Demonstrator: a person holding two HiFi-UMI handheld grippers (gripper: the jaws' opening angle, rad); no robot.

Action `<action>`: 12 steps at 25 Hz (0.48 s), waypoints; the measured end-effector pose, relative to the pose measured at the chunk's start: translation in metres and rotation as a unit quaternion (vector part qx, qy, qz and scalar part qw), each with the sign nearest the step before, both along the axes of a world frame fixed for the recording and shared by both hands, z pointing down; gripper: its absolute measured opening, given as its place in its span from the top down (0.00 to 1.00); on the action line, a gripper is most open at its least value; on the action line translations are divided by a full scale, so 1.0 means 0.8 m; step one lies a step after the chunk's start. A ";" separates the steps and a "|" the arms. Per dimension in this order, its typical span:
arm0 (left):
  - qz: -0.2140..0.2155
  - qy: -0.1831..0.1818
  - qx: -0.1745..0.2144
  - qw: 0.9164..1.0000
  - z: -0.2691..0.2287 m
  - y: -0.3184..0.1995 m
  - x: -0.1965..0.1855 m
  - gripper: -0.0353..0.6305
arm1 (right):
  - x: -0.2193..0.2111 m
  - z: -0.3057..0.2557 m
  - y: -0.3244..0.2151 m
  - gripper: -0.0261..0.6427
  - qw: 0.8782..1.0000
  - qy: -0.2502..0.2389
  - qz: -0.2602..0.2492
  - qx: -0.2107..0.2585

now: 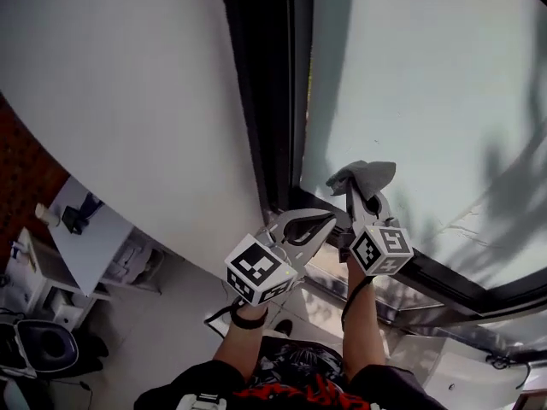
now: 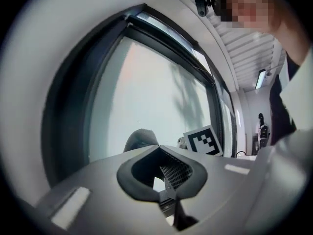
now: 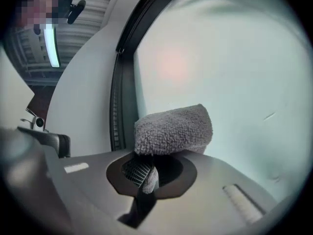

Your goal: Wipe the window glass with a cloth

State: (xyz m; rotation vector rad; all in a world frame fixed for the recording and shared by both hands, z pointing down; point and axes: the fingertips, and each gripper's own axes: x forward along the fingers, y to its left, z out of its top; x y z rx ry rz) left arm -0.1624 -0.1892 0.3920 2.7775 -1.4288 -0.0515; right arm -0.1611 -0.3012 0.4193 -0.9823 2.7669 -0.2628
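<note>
The grey fluffy cloth (image 3: 173, 129) is pinched in the right tool (image 3: 146, 168). Its jaws are closed on a small fold, and most of the cloth is bunched just beyond the tips. The cloth sits at the pale window glass (image 1: 427, 75), directly ahead of this tool. I cannot tell if it really presses on the pane.

The left tool (image 1: 318, 225) hangs just beside the right one, on its left, with the jaws together and nothing between them.

I think the grip is thin. If the cloth drags hard on the glass, it may pull out of the jaws, or fold back so that the hard tips rub the pane. The dark window frame (image 1: 265, 101) is close on the left of the right tool and could catch the cloth.

Beyond the frame is a white wall (image 1: 128, 84). Far behind and below both tools are a white counter (image 1: 85, 237) and the floor (image 1: 184, 284).
</note>
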 end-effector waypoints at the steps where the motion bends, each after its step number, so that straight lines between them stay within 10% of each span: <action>1: -0.023 0.002 0.002 1.000 -0.003 0.007 -0.030 0.94 | -0.035 0.004 0.001 0.94 1.000 0.004 -0.017 -0.003; 6: -0.091 0.005 -0.002 0.996 0.003 0.029 -0.115 0.94 | -0.138 0.035 -0.002 0.94 0.997 0.055 -0.055 -0.015; 12: -0.069 0.007 0.000 0.998 0.006 0.016 -0.110 0.94 | -0.114 0.047 -0.027 0.94 0.998 0.055 -0.019 -0.031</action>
